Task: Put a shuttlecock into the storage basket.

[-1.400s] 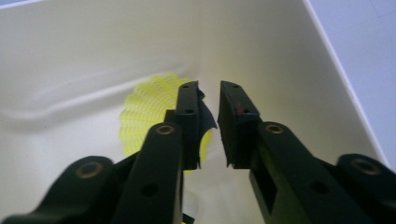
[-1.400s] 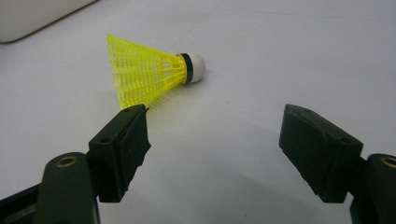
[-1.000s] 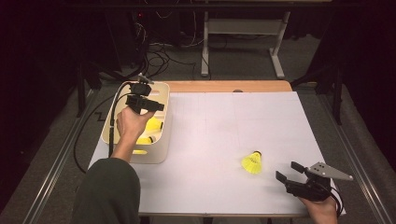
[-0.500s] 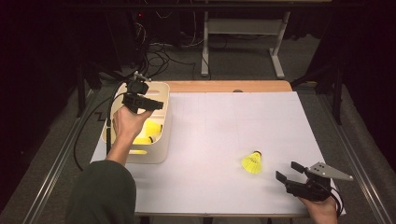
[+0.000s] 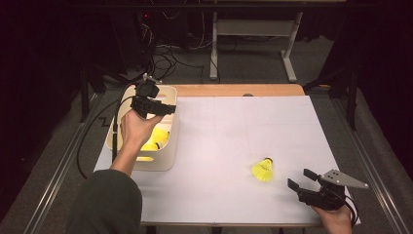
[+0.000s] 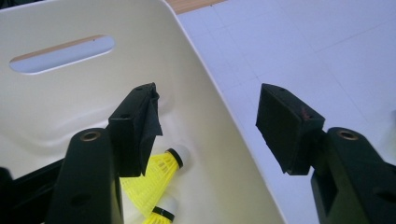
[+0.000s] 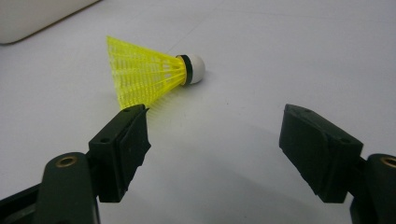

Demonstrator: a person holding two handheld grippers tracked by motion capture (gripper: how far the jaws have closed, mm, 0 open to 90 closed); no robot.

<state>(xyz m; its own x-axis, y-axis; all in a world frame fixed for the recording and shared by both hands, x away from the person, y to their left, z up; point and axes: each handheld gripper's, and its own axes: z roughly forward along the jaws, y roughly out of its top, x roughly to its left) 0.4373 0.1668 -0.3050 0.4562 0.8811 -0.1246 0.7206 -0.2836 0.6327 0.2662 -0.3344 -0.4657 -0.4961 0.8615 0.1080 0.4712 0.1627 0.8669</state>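
Yellow mesh-skirted shuttlecock (image 7: 152, 73), white cork tip, lying sideways, right hand-held gripper (image 7: 212, 140) spread, empty, just short of it.

The cream, smooth, slightly glossy plastic bin (image 6: 201, 93) holds yellow meshed-plastic shuttlecocks (image 6: 156, 175); matt white paper (image 5: 229, 136) covers the table; the wooden edge (image 5: 234, 90) looks smooth.

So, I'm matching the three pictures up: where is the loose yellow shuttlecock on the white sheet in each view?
High view: loose shuttlecock lies lower right of centre, just ahead of the right gripper.
Left gripper view: not in it.
Right gripper view: upper left of centre, on its side, beyond the open jaws.
Shared landmark: the cream bin.
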